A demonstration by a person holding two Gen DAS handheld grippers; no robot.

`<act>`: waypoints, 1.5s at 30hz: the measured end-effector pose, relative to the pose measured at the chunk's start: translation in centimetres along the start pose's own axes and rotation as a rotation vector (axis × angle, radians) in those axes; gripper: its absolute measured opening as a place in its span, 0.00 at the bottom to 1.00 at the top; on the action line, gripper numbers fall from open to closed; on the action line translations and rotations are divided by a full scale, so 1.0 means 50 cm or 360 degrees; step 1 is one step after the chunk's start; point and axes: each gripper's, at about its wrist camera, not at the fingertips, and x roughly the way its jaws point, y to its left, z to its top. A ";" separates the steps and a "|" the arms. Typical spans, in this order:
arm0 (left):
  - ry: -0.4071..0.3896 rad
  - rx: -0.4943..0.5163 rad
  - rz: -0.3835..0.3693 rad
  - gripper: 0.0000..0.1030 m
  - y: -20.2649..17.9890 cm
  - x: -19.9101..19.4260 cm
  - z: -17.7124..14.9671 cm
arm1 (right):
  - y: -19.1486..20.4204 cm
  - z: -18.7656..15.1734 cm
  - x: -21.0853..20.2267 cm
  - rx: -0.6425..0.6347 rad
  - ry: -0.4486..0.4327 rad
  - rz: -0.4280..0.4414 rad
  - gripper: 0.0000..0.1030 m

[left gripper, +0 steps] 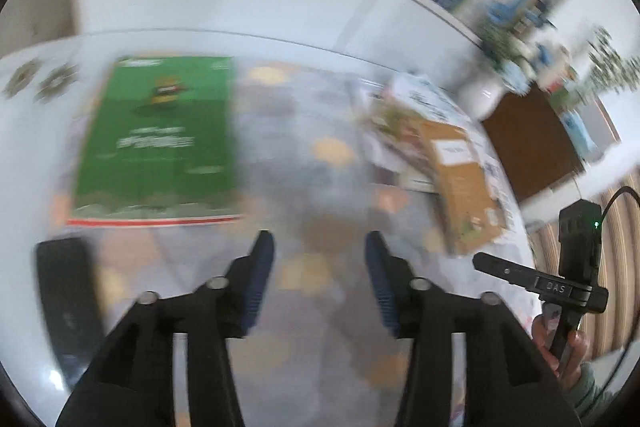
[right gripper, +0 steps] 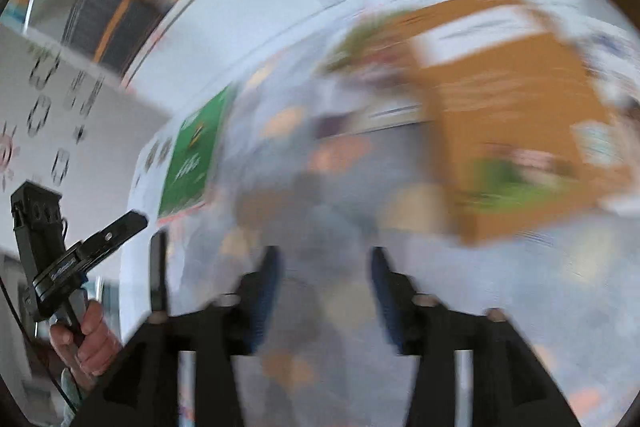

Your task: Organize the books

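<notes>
Hovering with jaws apart and empty, both the left gripper (left gripper: 320,263) and right gripper (right gripper: 326,275) are needing steadier aim at the brown book (right gripper: 516,115), frame's upper right

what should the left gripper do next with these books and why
Probably ease the left gripper down toward the grey patterned book right in front of it. Its jaws are open and empty, that book lies flat beside the green book, and the right gripper is open too.

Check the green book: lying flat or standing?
Flat. The green book lies cover-up on the table, its whole front showing in the left wrist view. Both views are motion-blurred.
</notes>
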 end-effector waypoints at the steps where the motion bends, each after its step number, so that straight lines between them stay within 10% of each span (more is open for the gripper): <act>1: 0.0011 0.0023 -0.0021 0.56 -0.032 0.013 0.001 | -0.033 -0.010 -0.037 0.0045 -0.0074 -0.0023 0.55; 11: 0.0129 0.0132 -0.0087 0.56 -0.342 0.200 0.029 | -0.259 0.028 -0.206 0.0154 -0.0318 -0.0257 0.51; 15: 0.0161 0.0078 0.0058 0.54 -0.380 0.293 0.032 | -0.307 0.093 -0.169 0.0082 -0.0284 -0.0238 0.34; 25: 0.0230 -0.0233 0.0146 0.53 -0.357 0.401 0.010 | -0.352 0.176 -0.047 0.0038 -0.0140 -0.0199 0.33; 31: 0.0274 -0.0078 0.0173 0.53 -0.403 0.367 -0.030 | -0.300 0.105 -0.054 -0.0129 -0.0025 -0.0226 0.34; 39: 0.0487 0.0018 0.0069 0.53 -0.383 0.285 -0.240 | -0.336 -0.106 -0.101 -0.0106 0.0261 0.0016 0.33; 45: 0.0343 -0.0064 0.0194 0.53 -0.353 0.222 -0.253 | -0.342 -0.123 -0.119 -0.0175 0.0279 -0.0023 0.33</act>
